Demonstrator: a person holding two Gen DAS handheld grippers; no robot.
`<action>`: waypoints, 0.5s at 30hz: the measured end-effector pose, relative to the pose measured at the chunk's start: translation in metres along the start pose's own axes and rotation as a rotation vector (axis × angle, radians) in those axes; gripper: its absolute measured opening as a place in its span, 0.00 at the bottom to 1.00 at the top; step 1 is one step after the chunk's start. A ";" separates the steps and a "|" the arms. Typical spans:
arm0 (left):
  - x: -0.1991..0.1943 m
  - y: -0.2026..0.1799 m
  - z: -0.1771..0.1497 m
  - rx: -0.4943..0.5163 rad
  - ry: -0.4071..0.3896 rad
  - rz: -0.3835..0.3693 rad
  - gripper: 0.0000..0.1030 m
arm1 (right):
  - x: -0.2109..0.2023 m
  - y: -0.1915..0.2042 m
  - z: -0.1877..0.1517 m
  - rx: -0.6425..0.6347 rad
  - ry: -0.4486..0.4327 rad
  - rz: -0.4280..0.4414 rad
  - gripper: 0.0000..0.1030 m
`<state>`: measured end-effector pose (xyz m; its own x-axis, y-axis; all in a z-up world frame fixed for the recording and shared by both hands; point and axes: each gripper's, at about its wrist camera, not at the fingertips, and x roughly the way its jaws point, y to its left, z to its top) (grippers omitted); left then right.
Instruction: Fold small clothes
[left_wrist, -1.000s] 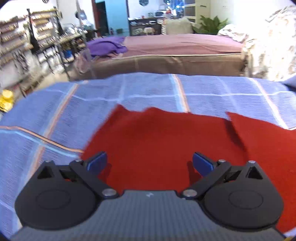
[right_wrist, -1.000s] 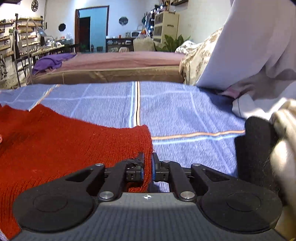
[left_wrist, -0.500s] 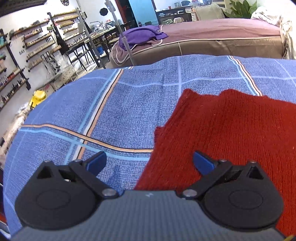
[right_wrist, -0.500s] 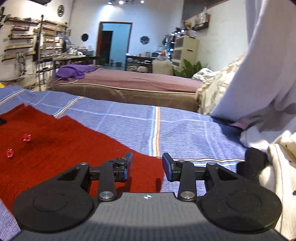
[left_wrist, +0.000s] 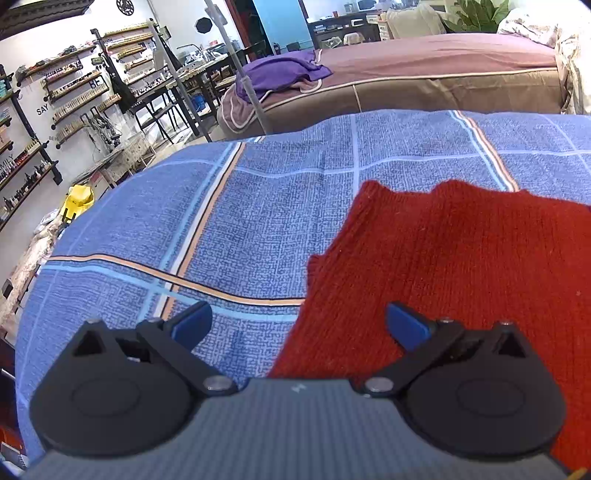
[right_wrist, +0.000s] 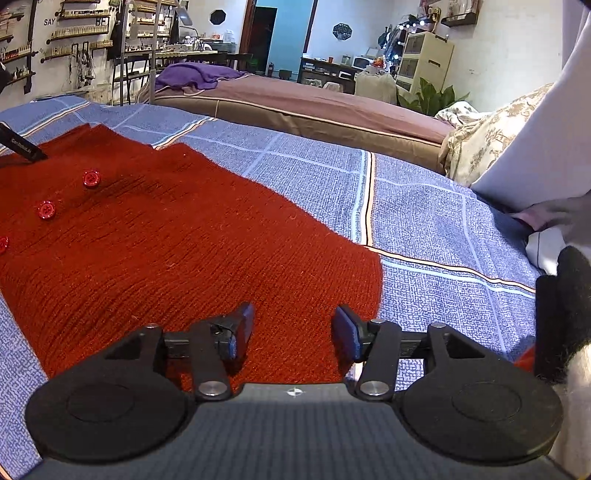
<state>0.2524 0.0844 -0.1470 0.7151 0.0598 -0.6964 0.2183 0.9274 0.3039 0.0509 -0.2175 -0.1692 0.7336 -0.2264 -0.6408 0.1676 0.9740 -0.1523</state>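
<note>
Two grippers are hovering over a red cardigan (right_wrist: 177, 251) that is lying flat on a blue plaid bed (left_wrist: 258, 206). At the bottom of the left wrist view, the left gripper (left_wrist: 299, 325) is gaping wide over the cardigan's left edge, holding nothing. At the bottom of the right wrist view, the right gripper (right_wrist: 293, 328) is standing partly open above the lower right corner, also empty. Red buttons (right_wrist: 91, 178) are showing at the left of that frame. A pinch here could be catching the bedspread along with the knit, dragging both. No containers are showing nearby.
</note>
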 end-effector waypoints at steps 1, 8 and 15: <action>-0.007 0.000 -0.001 -0.002 -0.008 -0.002 0.99 | -0.003 0.000 0.000 0.005 -0.002 -0.003 0.85; -0.087 -0.010 -0.034 0.057 -0.158 -0.095 1.00 | -0.036 -0.007 0.009 0.060 -0.091 -0.012 0.96; -0.066 -0.004 -0.057 0.006 -0.067 -0.123 1.00 | -0.047 0.020 0.006 0.011 -0.122 0.140 0.96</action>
<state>0.1660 0.0975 -0.1396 0.7257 -0.0791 -0.6835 0.3107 0.9240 0.2229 0.0239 -0.1876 -0.1372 0.8248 -0.0875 -0.5586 0.0655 0.9961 -0.0593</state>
